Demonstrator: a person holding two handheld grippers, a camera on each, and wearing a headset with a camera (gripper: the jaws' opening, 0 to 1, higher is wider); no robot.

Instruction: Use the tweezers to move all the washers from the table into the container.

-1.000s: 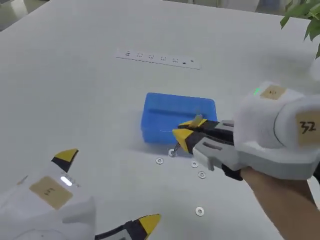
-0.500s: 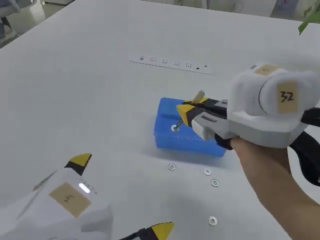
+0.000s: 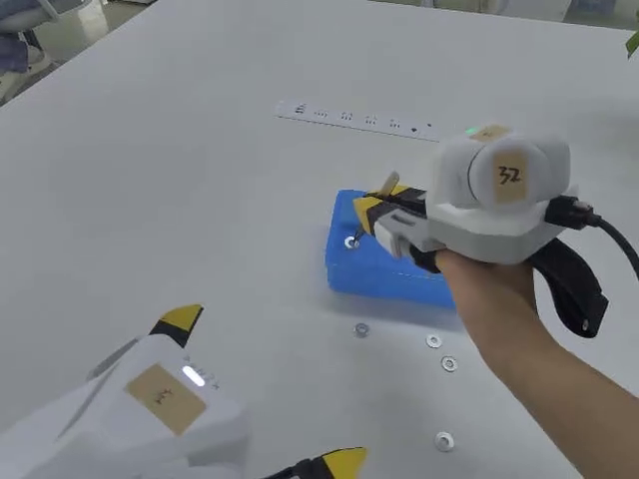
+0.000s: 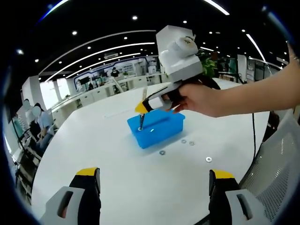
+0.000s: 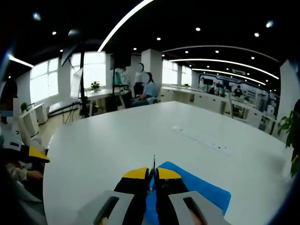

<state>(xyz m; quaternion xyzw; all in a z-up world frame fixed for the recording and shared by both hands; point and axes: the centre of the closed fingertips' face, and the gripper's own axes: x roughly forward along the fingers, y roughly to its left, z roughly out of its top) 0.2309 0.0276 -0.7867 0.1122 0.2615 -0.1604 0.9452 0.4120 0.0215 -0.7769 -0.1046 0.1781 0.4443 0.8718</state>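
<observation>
My right tongs (image 3: 371, 212) are clamped on the tweezers (image 3: 357, 230), which point straight down. The tweezers pinch a small silver washer (image 3: 351, 242) just above the left end of the blue container (image 3: 384, 281). Four more washers (image 3: 361, 329) lie on the white table (image 3: 200, 150), just nearer than the container. My left tongs (image 4: 153, 174) hang open and empty, well apart.

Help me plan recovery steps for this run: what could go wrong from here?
1. The washer hangs at the tip of the tweezers, close to the rim of the container; released there, it might bounce outside.
2. The right gripper pinches the thin tweezers; a slight slackening could drop the washer early.
3. Four loose washers lie on the table near the container; the tweezers may push them rather than grip them.
</observation>
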